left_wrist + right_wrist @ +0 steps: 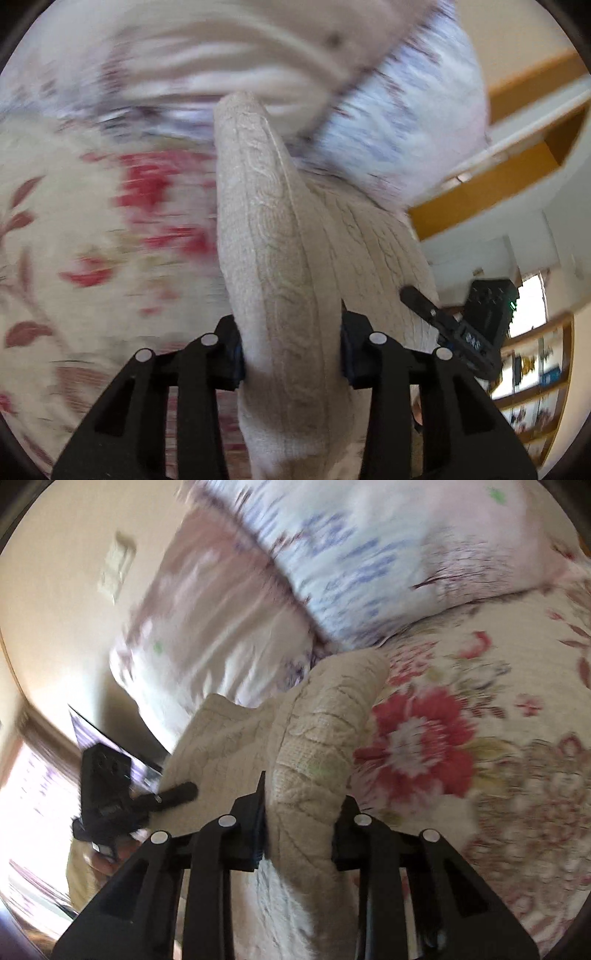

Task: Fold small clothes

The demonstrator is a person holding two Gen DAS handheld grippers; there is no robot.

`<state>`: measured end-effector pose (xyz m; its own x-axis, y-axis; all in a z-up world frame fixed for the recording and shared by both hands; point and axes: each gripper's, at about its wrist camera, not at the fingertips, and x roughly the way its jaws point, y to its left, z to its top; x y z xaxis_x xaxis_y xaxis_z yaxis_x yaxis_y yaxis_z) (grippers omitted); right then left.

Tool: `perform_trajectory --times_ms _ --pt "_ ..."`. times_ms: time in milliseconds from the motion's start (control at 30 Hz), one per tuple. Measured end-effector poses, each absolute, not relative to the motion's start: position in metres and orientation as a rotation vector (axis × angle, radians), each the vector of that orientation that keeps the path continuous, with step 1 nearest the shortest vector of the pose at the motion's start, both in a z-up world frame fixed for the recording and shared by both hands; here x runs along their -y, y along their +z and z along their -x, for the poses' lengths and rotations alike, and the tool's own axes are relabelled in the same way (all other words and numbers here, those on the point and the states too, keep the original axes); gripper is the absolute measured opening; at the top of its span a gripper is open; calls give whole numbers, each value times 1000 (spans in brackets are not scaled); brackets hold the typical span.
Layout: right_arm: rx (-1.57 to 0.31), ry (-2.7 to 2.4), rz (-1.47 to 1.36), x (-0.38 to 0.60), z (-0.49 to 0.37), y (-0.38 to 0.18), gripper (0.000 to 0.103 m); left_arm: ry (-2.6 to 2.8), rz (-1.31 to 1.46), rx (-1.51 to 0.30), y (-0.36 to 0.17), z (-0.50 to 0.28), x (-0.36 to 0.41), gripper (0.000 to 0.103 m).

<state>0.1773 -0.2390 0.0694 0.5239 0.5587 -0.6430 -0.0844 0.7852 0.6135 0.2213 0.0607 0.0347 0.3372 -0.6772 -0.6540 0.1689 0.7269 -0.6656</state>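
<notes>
A cream cable-knit garment (280, 236) is held up above a flowered bedspread (74, 221). My left gripper (291, 354) is shut on a bunched fold of it. My right gripper (299, 830) is shut on another bunched part of the same garment (317, 738). The knit stretches between the two grippers. The right gripper also shows at the right of the left wrist view (424, 306), and the left gripper shows at the left of the right wrist view (177, 794). Both views are blurred by motion.
The bedspread (461, 738) has red flowers. Two pillows (369, 554) with blue and purple print lie at the head of the bed. A cream wall (66, 572) with a switch plate is left of them. Wooden shelves (535, 369) stand to the right.
</notes>
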Motion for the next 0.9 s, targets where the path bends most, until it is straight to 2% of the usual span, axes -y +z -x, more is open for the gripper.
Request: perform_trajectory --times_ms 133,200,367,467,633,667,700,900 --pt "-1063 363 -538 227 -193 41 25 -520 657 -1122 -3 -228 -91 44" --pt "-1086 378 -586 236 -194 42 29 -525 655 -1096 -2 -224 -92 47" --pt "-1068 376 -739 273 -191 47 42 -470 544 -1019 18 -208 -92 51" --pt "-1047 359 -815 285 -202 46 42 -410 457 -897 39 -189 -94 51" --pt "-1057 336 -787 275 -229 43 42 -452 256 -751 74 -152 -70 65" --pt "-1050 327 -763 270 -232 44 35 -464 216 -750 75 -149 -62 66" --pt "-1031 317 -719 263 -233 48 12 -472 171 -756 75 -145 -51 66" --pt "-832 216 -449 246 -212 92 9 -481 31 -792 64 -138 -20 66"
